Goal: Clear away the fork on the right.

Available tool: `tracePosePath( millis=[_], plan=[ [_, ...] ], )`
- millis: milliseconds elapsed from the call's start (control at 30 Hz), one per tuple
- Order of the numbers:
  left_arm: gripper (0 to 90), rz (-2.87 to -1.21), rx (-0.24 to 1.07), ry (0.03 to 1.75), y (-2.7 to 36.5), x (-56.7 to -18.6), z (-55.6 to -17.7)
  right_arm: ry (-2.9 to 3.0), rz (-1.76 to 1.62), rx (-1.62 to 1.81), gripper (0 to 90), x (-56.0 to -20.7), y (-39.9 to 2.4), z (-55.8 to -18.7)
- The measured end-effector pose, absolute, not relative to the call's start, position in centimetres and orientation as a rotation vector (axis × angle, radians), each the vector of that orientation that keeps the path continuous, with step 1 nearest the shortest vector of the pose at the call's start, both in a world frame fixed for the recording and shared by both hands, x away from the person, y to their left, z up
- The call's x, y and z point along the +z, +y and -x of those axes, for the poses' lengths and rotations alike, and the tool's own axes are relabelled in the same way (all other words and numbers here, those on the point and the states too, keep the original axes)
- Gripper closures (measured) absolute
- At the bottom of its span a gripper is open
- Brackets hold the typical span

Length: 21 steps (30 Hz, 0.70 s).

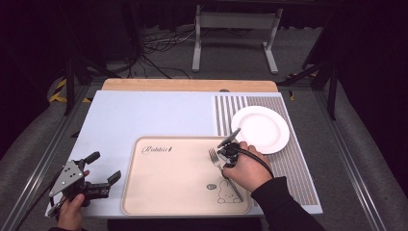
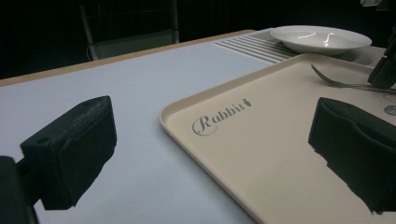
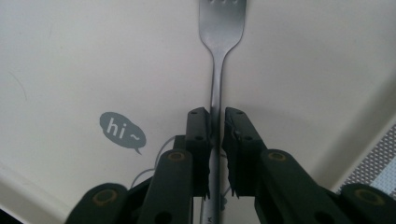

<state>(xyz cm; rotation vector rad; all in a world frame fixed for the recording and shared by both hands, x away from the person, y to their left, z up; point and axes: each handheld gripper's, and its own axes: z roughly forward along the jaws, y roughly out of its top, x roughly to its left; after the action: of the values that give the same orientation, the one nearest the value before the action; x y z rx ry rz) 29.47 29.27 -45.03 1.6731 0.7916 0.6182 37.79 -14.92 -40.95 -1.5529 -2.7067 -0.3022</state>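
Note:
A metal fork (image 1: 213, 156) lies on the beige tray (image 1: 173, 183), tines pointing away from me, next to a printed rabbit and a "hi~" bubble. My right gripper (image 1: 224, 162) points down over it. In the right gripper view the fork (image 3: 221, 28) runs straight up between the jaws of my right gripper (image 3: 215, 116). They flank its handle with a thin gap, so it is open. My left gripper (image 1: 105, 166) rests open on the blue tabletop left of the tray, with nothing between its wide jaws. From the left gripper (image 2: 215, 149) the fork (image 2: 336, 83) shows farther off on the tray (image 2: 261, 154).
A white plate (image 1: 262, 129) sits on a striped placemat (image 1: 293, 168) at the right, just beyond the tray's far right corner. The table's wooden far edge (image 1: 190, 85) borders a dark floor with cables and a metal stand.

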Motion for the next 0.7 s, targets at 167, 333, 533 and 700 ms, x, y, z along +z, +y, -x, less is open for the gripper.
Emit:
tracePosePath(
  millis=[167, 333, 533, 700],
  plan=[
    [1.8, -1.673, 0.622, 0.79, 29.3, -45.0, -29.5, -2.719, 1.538, -0.373, 68.2, -40.7, -14.9, -37.6],
    [1.8, -1.673, 0.62, 0.79, 29.3, -45.0, -29.5, -2.802, 1.451, -0.571, 37.5, -40.6, -14.5, -37.6],
    [1.8, -1.673, 0.621, 0.79, 29.3, -45.0, -29.5, -2.897, 1.27, -0.792, 24.2, -40.4, -14.2, -38.1],
    [1.8, -1.672, 0.623, 0.79, 29.3, -45.0, -29.5, -2.974, 1.1, -0.946, 20.6, -40.4, -14.0, -38.6]
  ],
)
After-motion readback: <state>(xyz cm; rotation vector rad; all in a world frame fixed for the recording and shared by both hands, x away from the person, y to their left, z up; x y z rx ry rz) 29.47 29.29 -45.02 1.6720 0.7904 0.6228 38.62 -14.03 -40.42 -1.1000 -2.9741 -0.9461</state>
